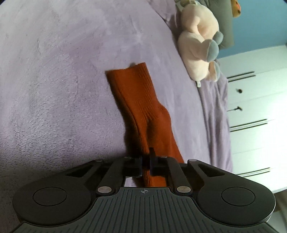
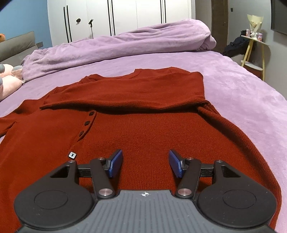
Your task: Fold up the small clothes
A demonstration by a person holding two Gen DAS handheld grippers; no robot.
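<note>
A bed (image 2: 242,86) covered by a lilac plush sheet fills both views. A bunched lilac duvet (image 2: 116,46) is heaped along its far side in the right wrist view, with white wardrobe doors (image 2: 125,16) seen behind it. A rust-red knitted sweater (image 2: 143,125) is spread flat across the middle of the bed. One sleeve (image 2: 125,96) is folded across the chest, its cuff lying towards the left, above a short row of dark buttons (image 2: 87,123). A small white tag (image 2: 72,155) lies on the knit near the left blue pad.

A cream plush toy (image 1: 199,41) with grey feet is seen at the edge of the bed in the left wrist view.

In that view a second rust-red sleeve (image 1: 141,102) lies stretched over the sheet, its ribbed cuff pointing away from the camera. The left hand-held gripper (image 1: 147,165) is closed on the near part of this sleeve, a ridge of knit being pinched between its black fingers.

The right hand-held gripper (image 2: 145,164) is held low over the sweater body with its blue pads (image 2: 114,164) standing apart, and nothing is gripped between them.
</note>
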